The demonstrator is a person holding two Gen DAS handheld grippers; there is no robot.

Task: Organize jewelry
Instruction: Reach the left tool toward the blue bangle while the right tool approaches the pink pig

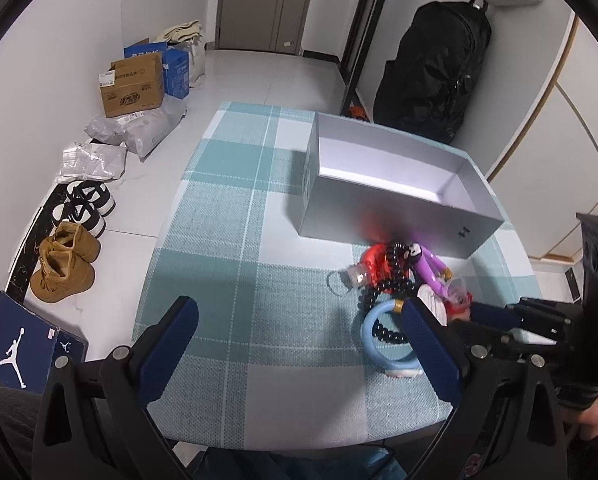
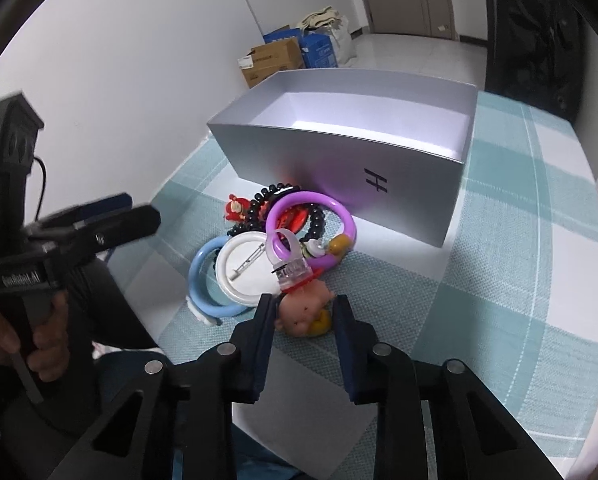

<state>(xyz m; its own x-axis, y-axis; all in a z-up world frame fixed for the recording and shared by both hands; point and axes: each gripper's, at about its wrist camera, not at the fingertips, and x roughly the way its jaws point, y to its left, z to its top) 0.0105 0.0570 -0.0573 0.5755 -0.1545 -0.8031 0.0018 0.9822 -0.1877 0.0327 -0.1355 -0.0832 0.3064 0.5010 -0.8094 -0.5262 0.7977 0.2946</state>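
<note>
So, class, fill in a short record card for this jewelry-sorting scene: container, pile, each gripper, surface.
container: grey box, open, nothing visible inside
pile: purple ring, blue ring, white badge, black bead bracelet, lying together in front of the box
right gripper: open, fingers either side of a small doll charm
left gripper: open, beside the pile, holding nothing
surface: teal checked cloth
</note>
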